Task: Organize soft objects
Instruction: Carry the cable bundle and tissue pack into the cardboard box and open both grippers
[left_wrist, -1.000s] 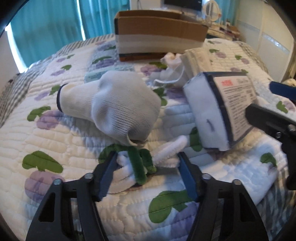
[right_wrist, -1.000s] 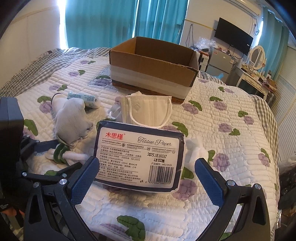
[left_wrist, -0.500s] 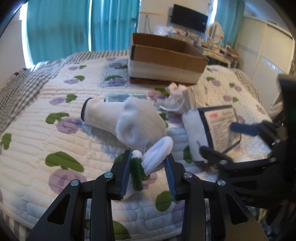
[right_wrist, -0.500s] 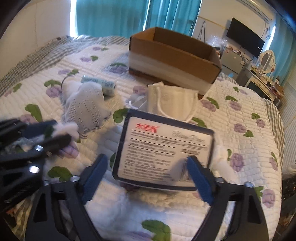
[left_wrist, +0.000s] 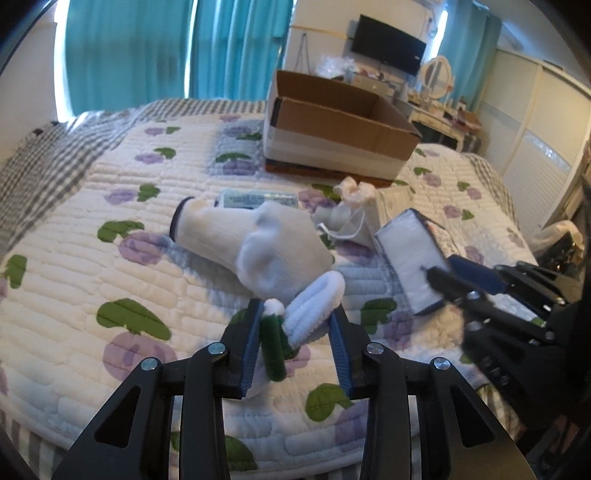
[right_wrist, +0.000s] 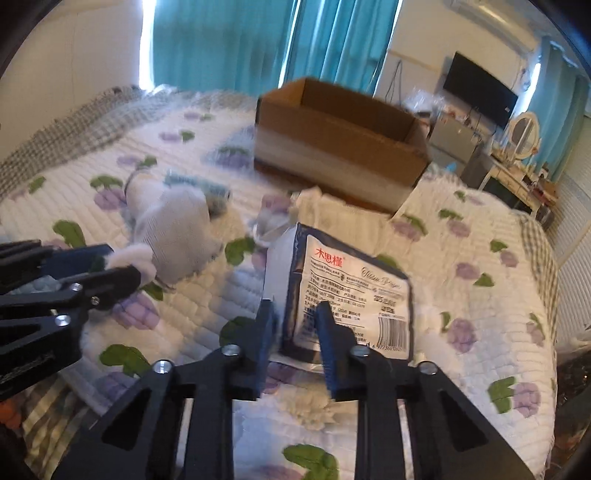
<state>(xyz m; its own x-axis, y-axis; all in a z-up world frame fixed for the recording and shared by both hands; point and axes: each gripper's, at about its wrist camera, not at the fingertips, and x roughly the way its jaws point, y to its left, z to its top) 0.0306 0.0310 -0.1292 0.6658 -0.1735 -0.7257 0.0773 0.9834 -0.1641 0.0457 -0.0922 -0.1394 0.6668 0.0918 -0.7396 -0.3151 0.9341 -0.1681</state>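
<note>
My left gripper (left_wrist: 293, 343) is shut on a white and green fuzzy chenille toy (left_wrist: 306, 317) and holds it just above the quilt. My right gripper (right_wrist: 295, 328) is shut on the near corner of a tissue paper pack (right_wrist: 347, 295), tilted up off the bed; the pack also shows in the left wrist view (left_wrist: 410, 262). A white knit glove (left_wrist: 255, 243) lies beyond the toy. A white face mask (left_wrist: 388, 206) and a small white pouch (left_wrist: 351, 192) lie behind the pack. An open cardboard box (left_wrist: 332, 140) stands at the back.
A small teal wet-wipe packet (left_wrist: 256, 199) lies behind the glove. The floral quilt (left_wrist: 92, 266) covers the bed, whose front edge is close below both grippers. A dresser with a mirror (right_wrist: 524, 136) and a TV (right_wrist: 480, 96) stand at the far right.
My left gripper closed on the fuzzy toy and lifted it. My right gripper closed from wide open onto the tissue pack's corner and tilted it up.
</note>
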